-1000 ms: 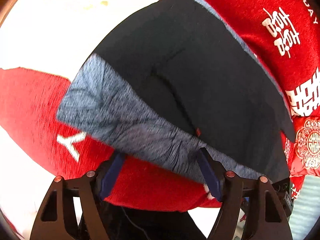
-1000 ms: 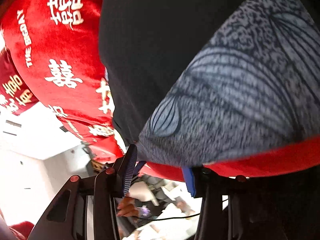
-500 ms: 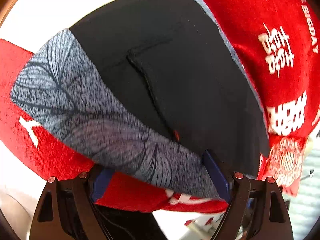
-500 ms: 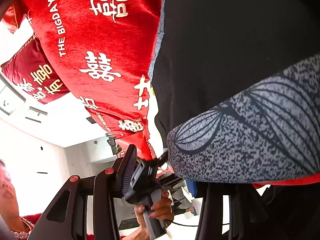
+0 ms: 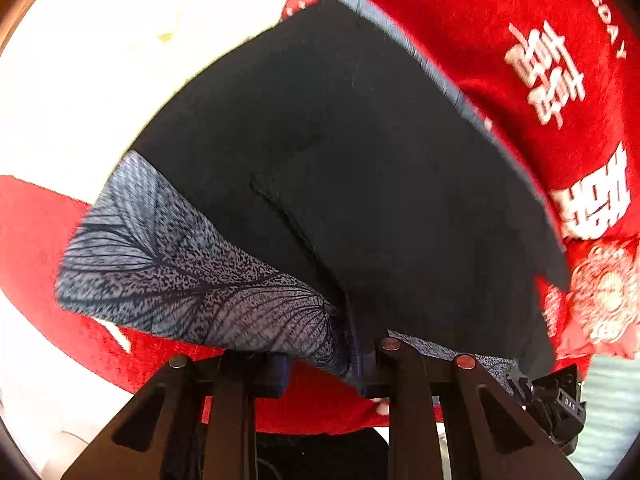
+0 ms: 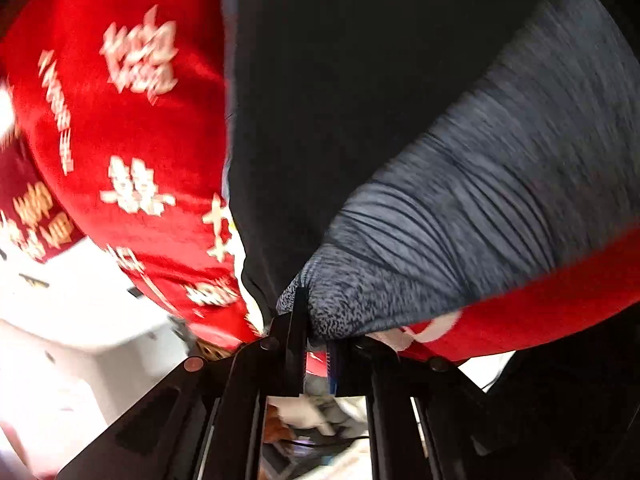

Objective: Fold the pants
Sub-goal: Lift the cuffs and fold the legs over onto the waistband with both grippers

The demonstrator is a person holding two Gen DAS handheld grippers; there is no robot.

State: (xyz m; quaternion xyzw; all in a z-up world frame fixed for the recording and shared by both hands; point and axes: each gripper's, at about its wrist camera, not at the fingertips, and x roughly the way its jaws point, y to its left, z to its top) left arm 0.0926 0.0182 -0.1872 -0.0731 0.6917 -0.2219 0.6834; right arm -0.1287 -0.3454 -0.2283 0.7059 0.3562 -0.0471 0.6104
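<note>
A red velvety cloth [image 5: 500,20] printed with white Chinese characters and the words "BIGDAY" covers the surface under everything, and it fills the upper right of the left wrist view and the left side of the right wrist view [image 6: 120,140]. Whether a bed or a desk lies under it cannot be told. A white surface [image 5: 100,60] shows beyond the cloth at the upper left of the left wrist view.

The black pants [image 5: 360,160] lie spread on the red cloth, taking up the middle of both views. Their wide waistband [image 5: 180,272] is grey with a dark leaf-vein pattern, and it runs along the near edge of the garment, closest to both cameras. A curved seam crosses the black fabric just above the band in the left wrist view.

The left gripper [image 5: 320,360] has its two fingers drawn close together on the waistband, and the patterned fabric bunches and puckers where they pinch it. The right gripper [image 6: 316,344] is likewise closed down on the waistband [image 6: 460,220] at its other corner, with the band gathered into tight pleats at the fingertips. The right wrist view is blurred.

A small red pillow [image 5: 604,296] with a round white ornament lies at the right edge of the left wrist view, beside the pants.
</note>
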